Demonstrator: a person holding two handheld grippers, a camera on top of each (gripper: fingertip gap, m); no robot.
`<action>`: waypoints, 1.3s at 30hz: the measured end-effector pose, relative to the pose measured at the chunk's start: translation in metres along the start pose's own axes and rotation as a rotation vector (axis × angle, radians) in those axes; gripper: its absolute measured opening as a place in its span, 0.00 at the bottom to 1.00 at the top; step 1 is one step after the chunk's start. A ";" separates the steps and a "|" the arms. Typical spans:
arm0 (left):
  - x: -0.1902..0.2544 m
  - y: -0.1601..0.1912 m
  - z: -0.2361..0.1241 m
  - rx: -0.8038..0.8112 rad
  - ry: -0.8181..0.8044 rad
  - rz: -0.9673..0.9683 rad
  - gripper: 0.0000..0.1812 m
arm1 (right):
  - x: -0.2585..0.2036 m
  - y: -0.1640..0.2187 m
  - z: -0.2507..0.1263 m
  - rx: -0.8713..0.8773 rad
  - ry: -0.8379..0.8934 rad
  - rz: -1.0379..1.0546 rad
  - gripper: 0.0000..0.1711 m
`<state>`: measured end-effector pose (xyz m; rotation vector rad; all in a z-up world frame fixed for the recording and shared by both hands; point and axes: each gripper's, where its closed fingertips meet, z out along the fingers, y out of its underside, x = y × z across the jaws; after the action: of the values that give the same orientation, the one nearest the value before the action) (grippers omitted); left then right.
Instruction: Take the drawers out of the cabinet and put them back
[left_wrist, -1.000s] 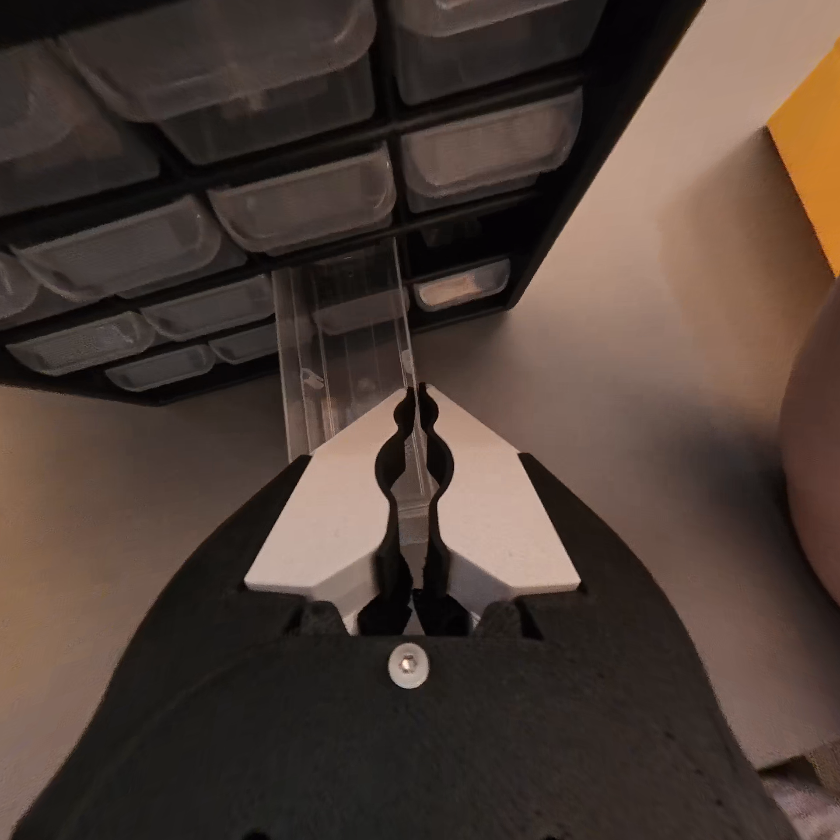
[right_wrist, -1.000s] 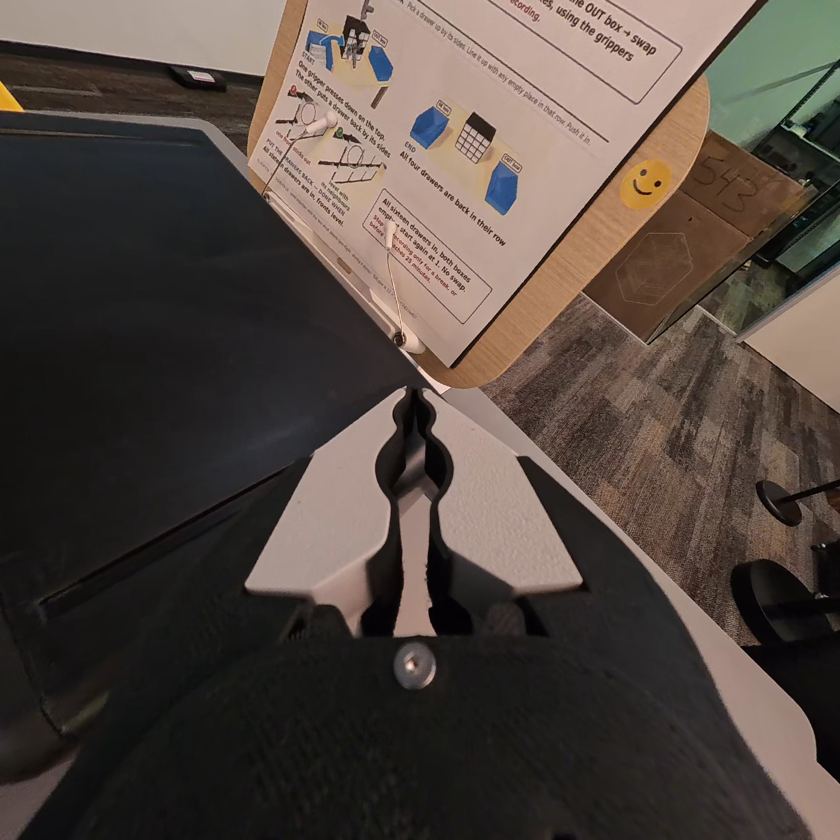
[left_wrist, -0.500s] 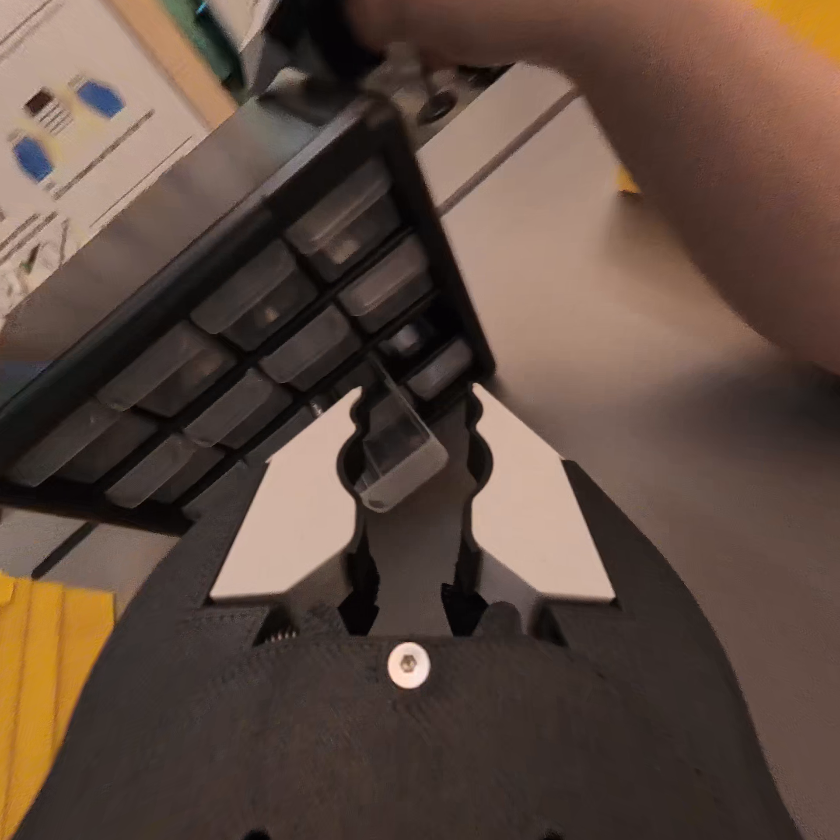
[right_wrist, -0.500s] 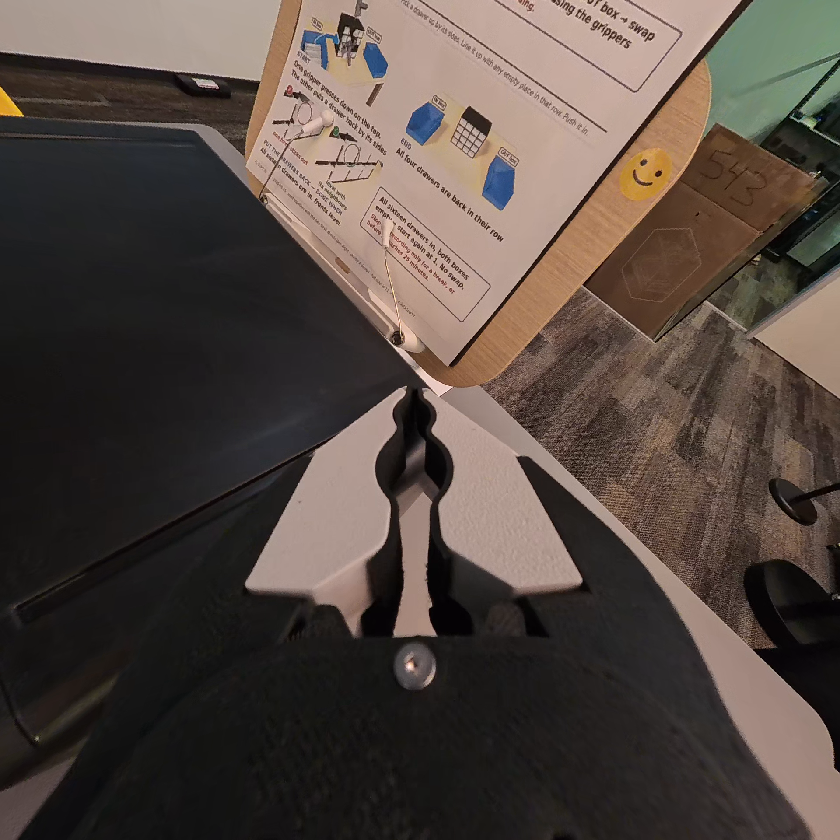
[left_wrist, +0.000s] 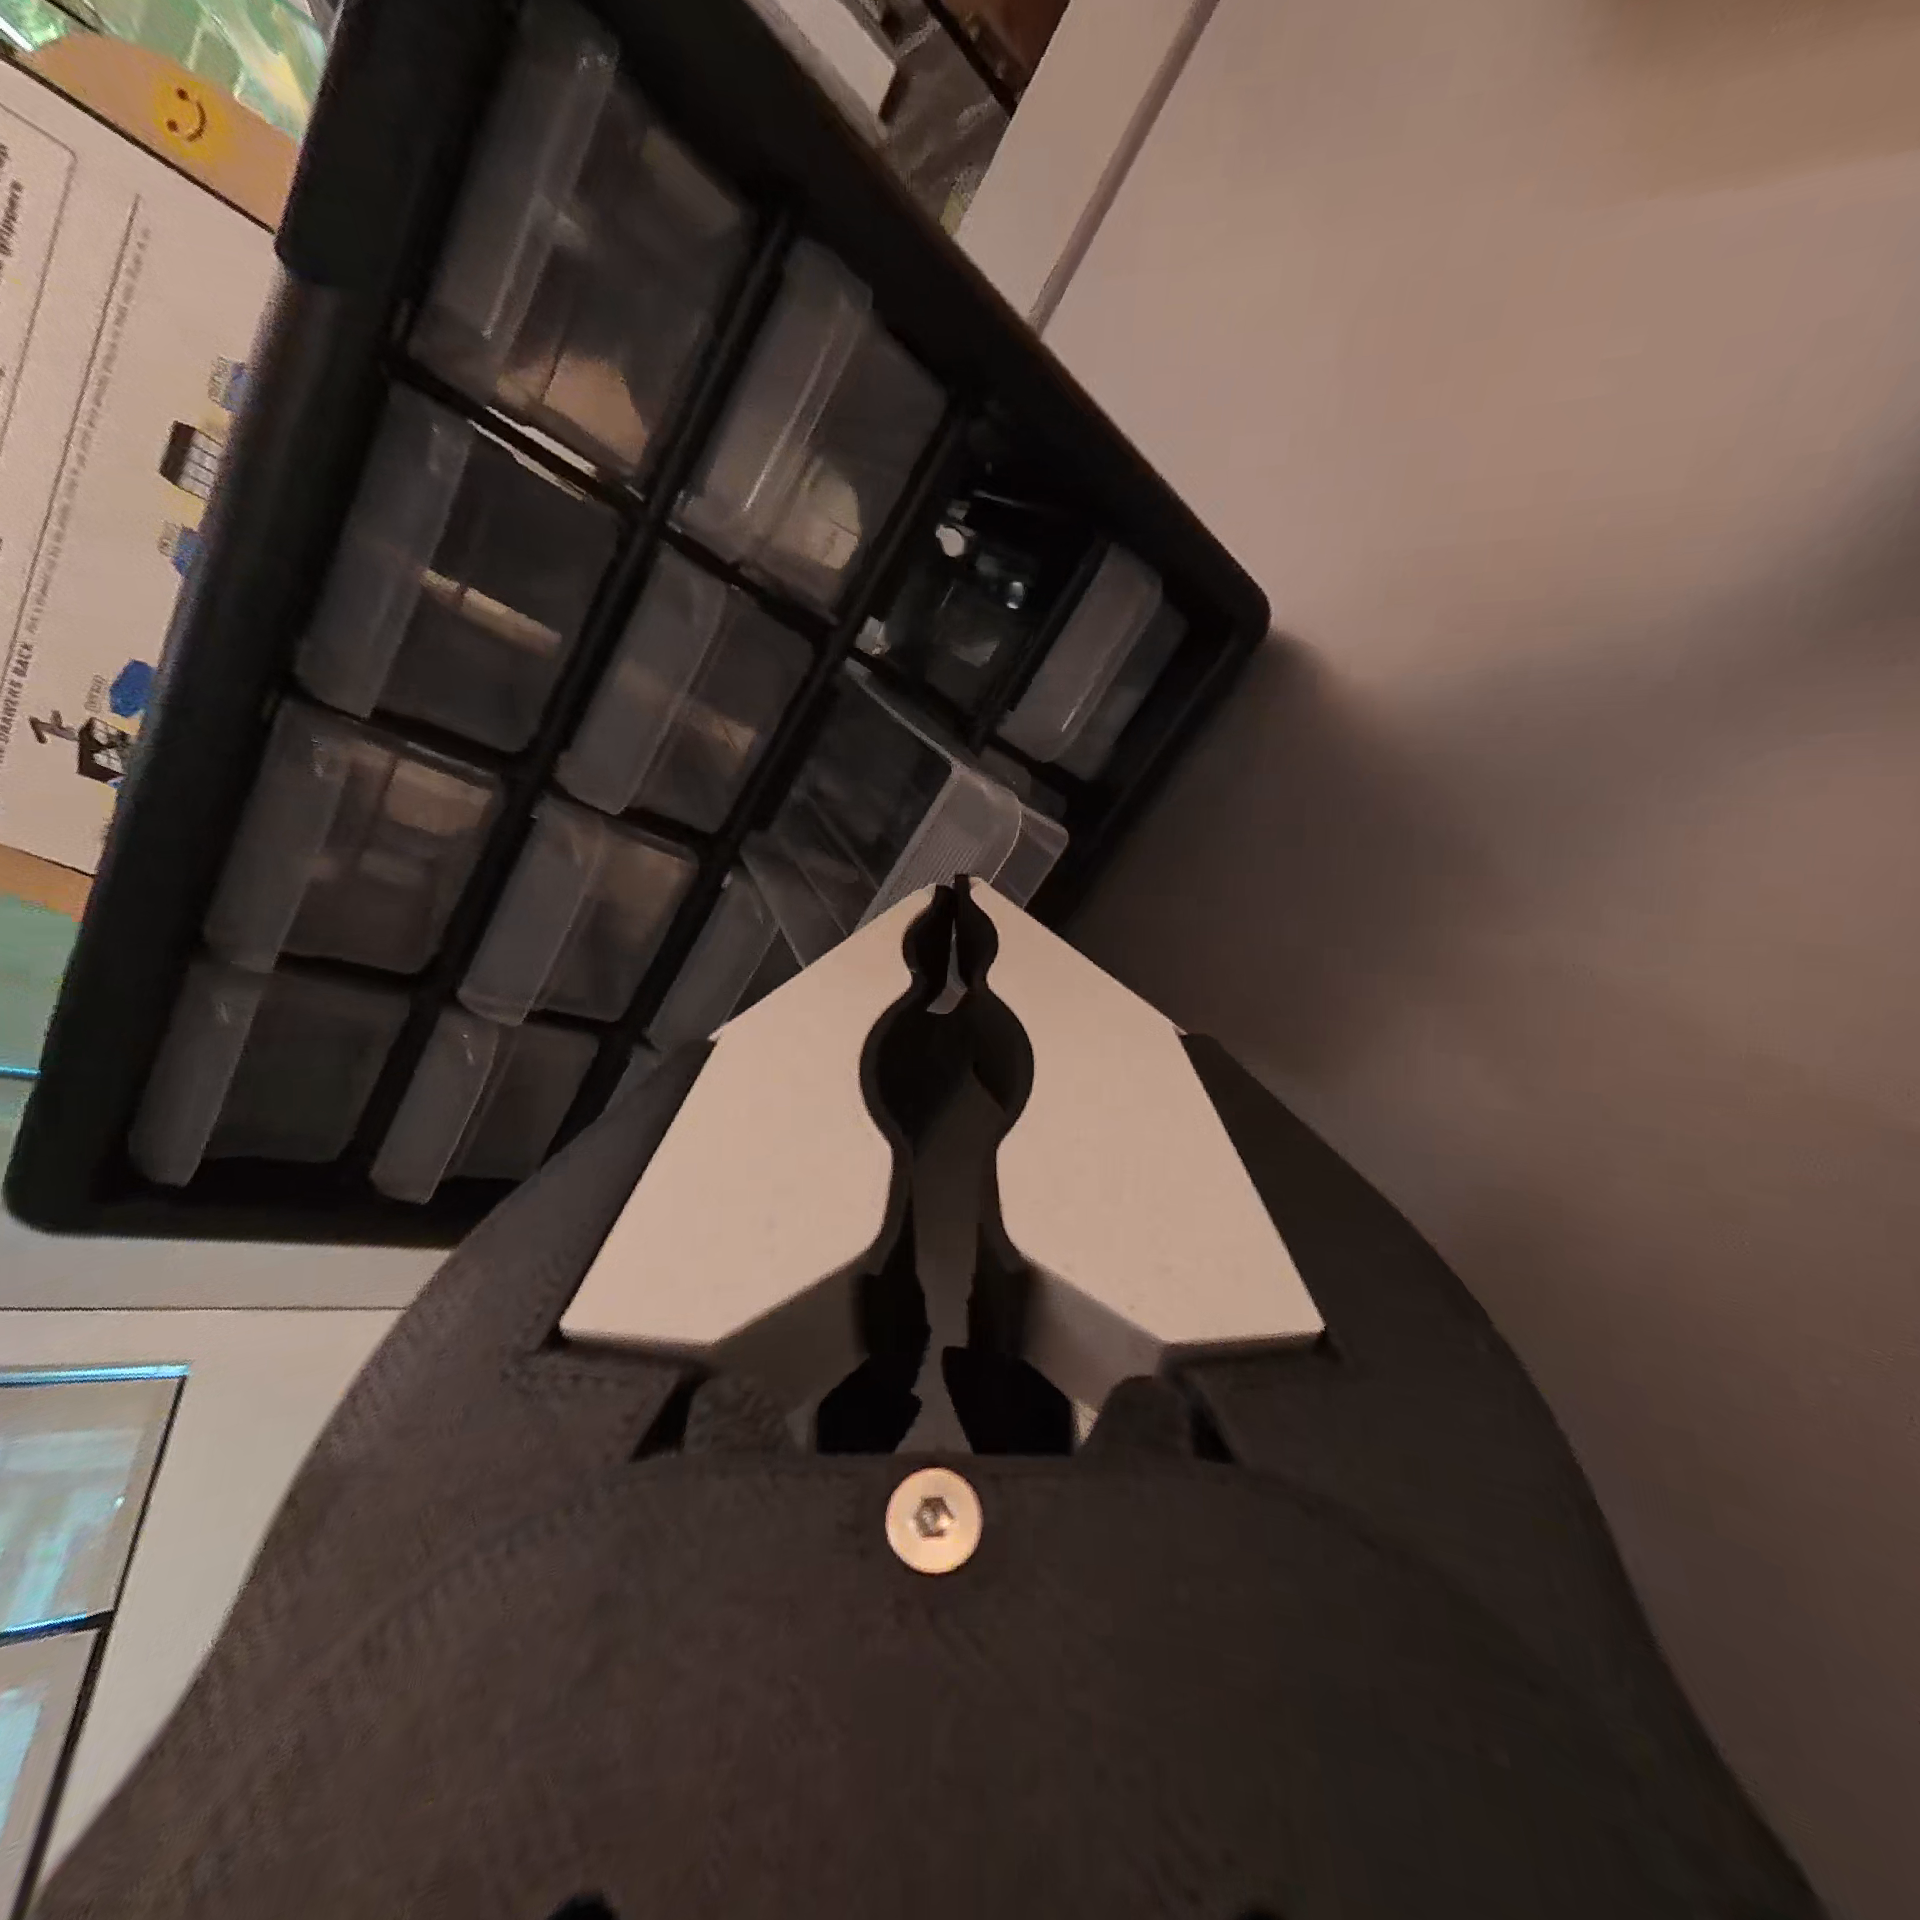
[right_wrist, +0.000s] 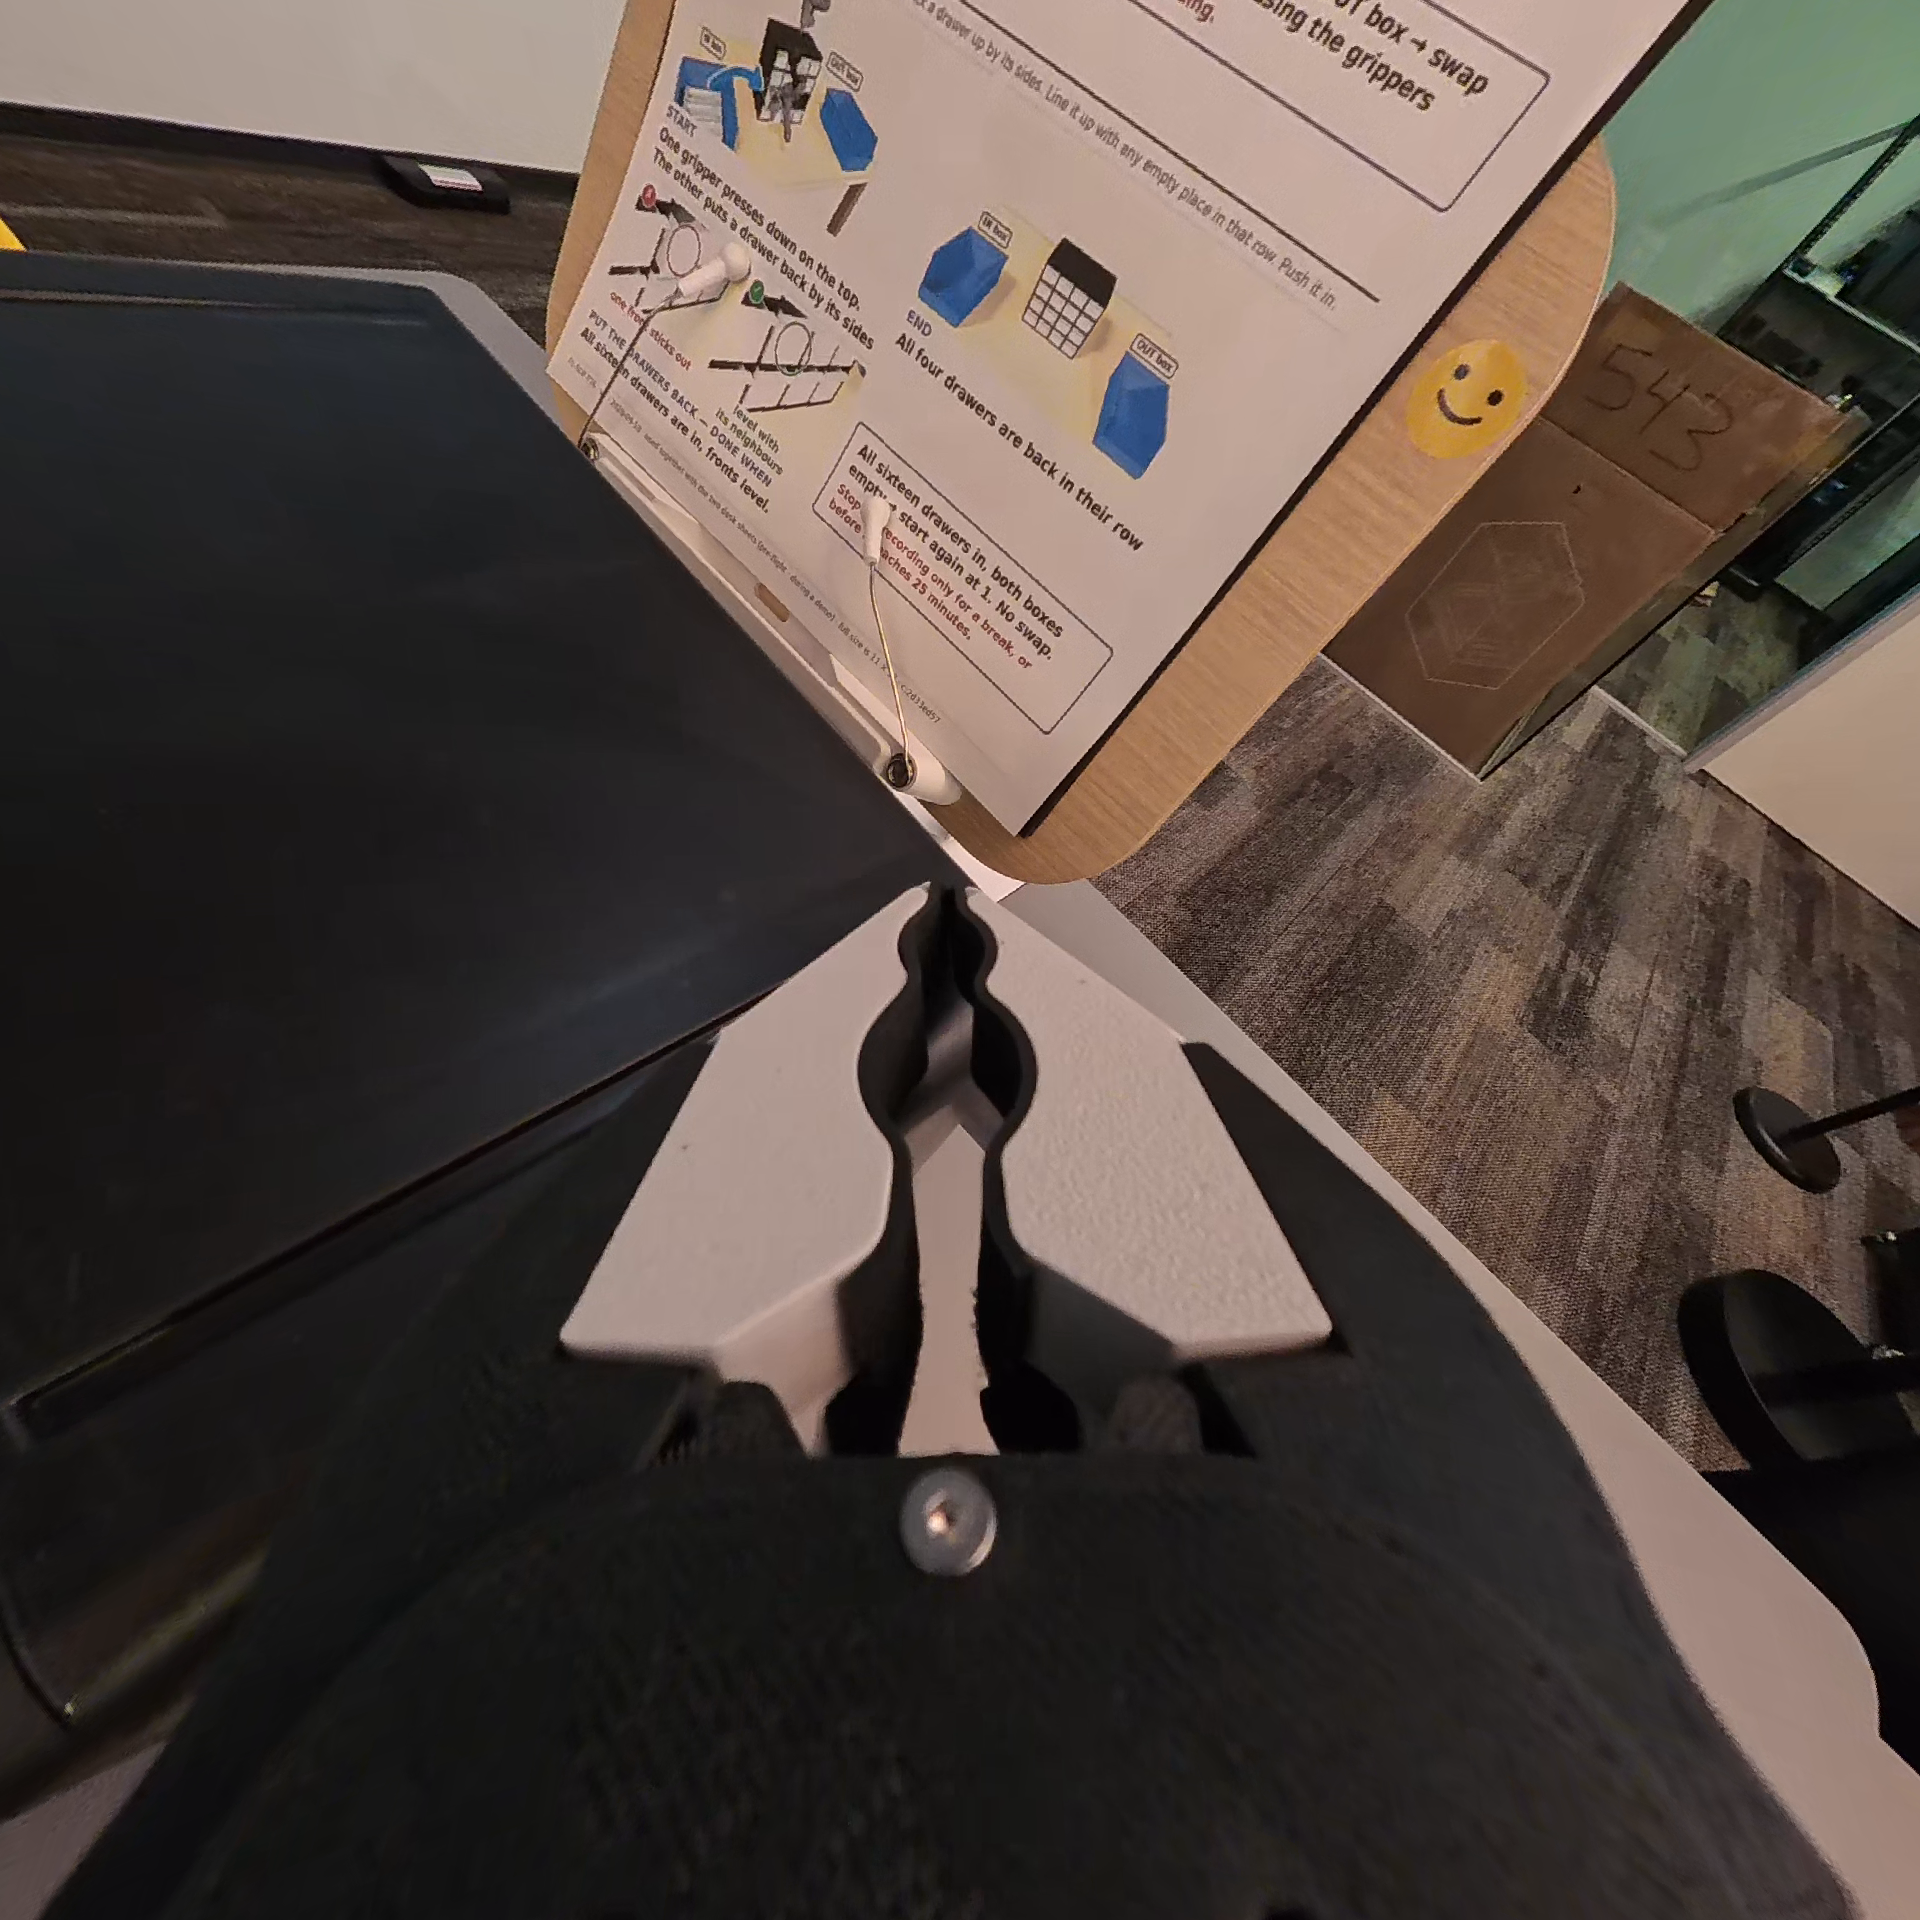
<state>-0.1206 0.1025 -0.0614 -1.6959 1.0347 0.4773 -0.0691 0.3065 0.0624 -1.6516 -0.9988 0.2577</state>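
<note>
The black cabinet (left_wrist: 260, 540) with clear plastic drawers fills the upper left of the left wrist view, seen tilted. One clear drawer (left_wrist: 914, 821) in the row nearest the table sticks partly out of its slot. A slot beside it (left_wrist: 966, 592) is empty. My left gripper (left_wrist: 956, 896) is shut, its tips right at the front of that protruding drawer. My right gripper (right_wrist: 943, 904) is shut and empty, lying on the cabinet's flat black top (right_wrist: 364, 675) near its right edge.
The grey table (left_wrist: 1558, 623) extends to the right of the cabinet. A wooden board with a printed instruction sheet (right_wrist: 1039, 312) stands just behind the cabinet. Beyond the table edge are carpet floor, a cardboard box (right_wrist: 1558, 582) and a black chair base (right_wrist: 1787, 1371). Left tips to right tips: about 25 cm. The black cabinet (left_wrist: 260, 540) is about 12 cm from my left fingertips.
My left gripper let go of the drawer's side wall, opened, then shut again at the drawer's front. The drawer sits deeper in its slot. The right gripper has barely moved.
</note>
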 end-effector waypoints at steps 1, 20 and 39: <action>-0.003 -0.001 0.006 -0.002 0.000 -0.009 0.00 | 0.000 0.000 0.000 0.001 0.000 0.000 0.00; -0.023 -0.007 0.049 0.017 0.002 -0.082 0.02 | 0.003 0.001 0.001 -0.001 0.027 0.012 0.00; -0.269 0.242 -0.133 -0.367 -0.094 -0.432 0.21 | 0.005 0.001 0.003 0.006 0.024 0.030 0.00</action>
<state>-0.4886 0.0695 0.0482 -2.1317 0.5061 0.4754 -0.0671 0.3121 0.0620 -1.6618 -0.9549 0.2606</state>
